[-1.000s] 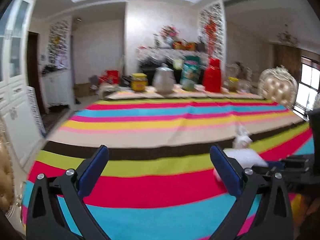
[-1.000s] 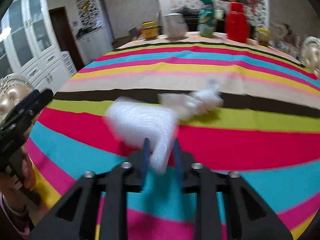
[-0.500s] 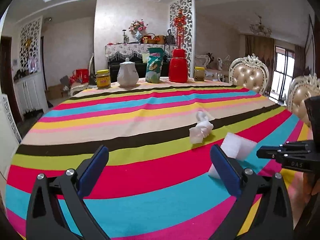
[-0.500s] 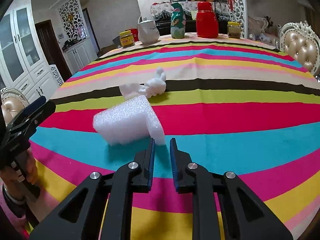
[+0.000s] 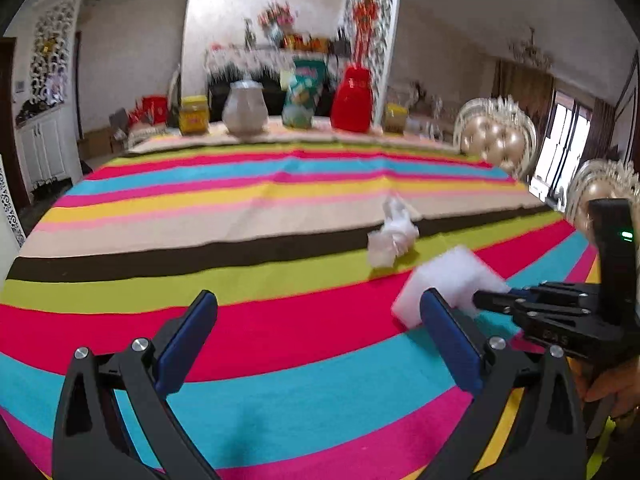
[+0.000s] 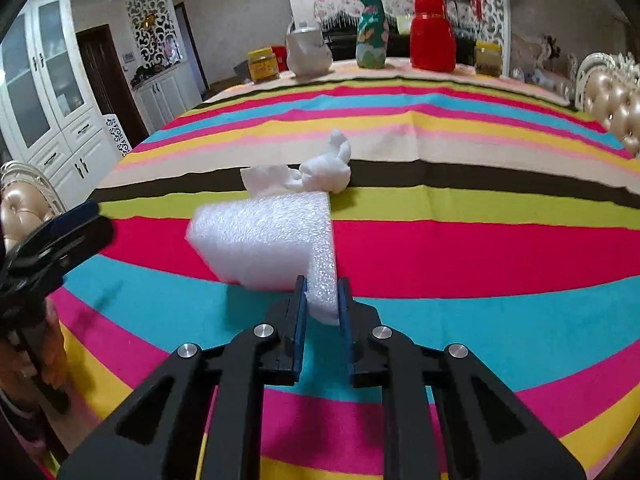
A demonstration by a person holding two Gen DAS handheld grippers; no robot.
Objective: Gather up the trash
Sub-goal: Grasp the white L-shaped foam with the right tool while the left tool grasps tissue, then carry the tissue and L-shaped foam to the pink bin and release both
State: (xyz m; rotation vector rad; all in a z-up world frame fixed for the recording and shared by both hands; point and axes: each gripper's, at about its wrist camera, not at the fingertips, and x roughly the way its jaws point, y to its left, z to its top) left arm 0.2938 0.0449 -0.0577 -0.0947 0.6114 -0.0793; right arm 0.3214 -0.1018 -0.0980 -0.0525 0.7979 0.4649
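Your right gripper [image 6: 323,300]: clenched on the near corner of the white foam block [image 6: 264,236], over the striped tablecloth [image 6: 460,256]. Your left gripper [image 5: 316,320]: released, empty. Crumpled tissue [image 6: 320,172]: just beyond the foam. Jars line the far edge; wide bare cloth lies right.

Bubbly white foam block [image 6: 264,236]; matt woven striped tablecloth [image 6: 460,256].

A white foam block [image 5: 452,280] is seen at four o'clock, clamped by the right gripper [image 5: 476,300] (crumpled tissue [image 5: 392,236] just beyond).
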